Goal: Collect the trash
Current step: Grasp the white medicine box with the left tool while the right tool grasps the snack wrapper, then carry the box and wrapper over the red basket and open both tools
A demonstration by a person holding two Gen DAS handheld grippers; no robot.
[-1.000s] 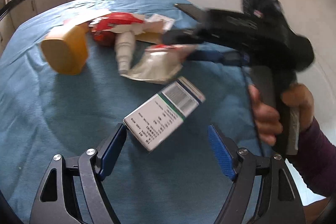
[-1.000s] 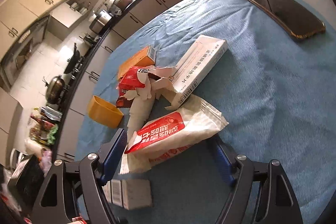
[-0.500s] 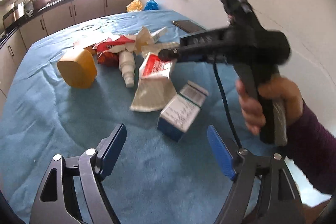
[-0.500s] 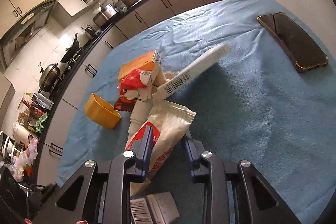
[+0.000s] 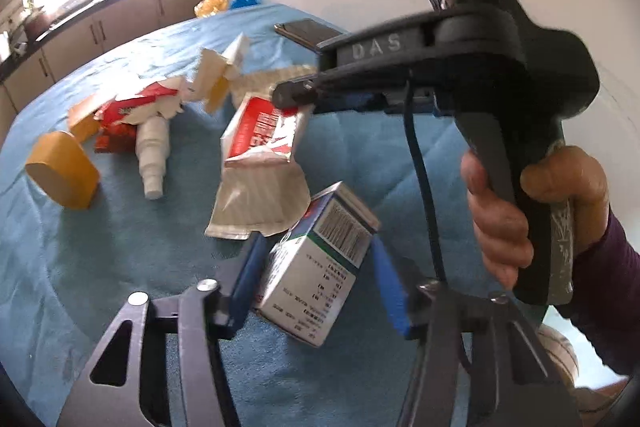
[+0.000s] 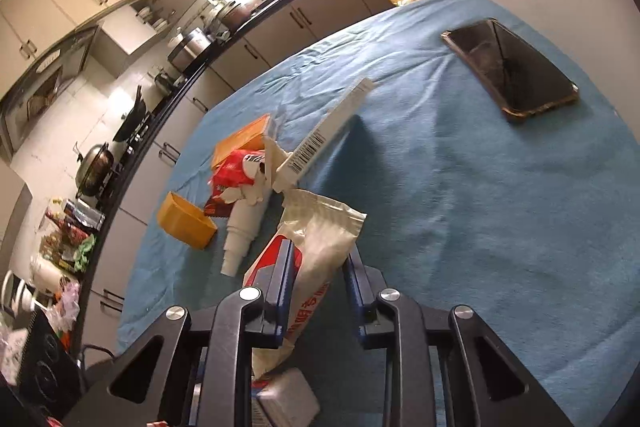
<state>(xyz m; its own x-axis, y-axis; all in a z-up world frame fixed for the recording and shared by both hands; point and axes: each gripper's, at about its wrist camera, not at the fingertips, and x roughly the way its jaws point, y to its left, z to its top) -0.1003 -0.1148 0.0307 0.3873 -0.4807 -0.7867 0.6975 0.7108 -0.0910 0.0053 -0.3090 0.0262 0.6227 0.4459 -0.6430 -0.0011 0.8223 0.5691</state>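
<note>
Left gripper (image 5: 316,281) has closed since half a second ago; its blue pads now pinch the small box (image 5: 320,267), tilted just above the blue cloth (image 5: 100,267). Right gripper (image 6: 316,275) remains pressed on the red-and-white packet (image 6: 308,251), now lifted clear of the cloth. Two pieces of trash are thus in hand. The left view alone shows the packet hanging free; the right view alone shows the whole phone (image 6: 512,67) and the kitchen counter (image 6: 240,27).

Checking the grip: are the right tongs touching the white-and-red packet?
Touching. The right wrist view shows the right tongs closed on the packet, both pads pressing its sides.
</note>
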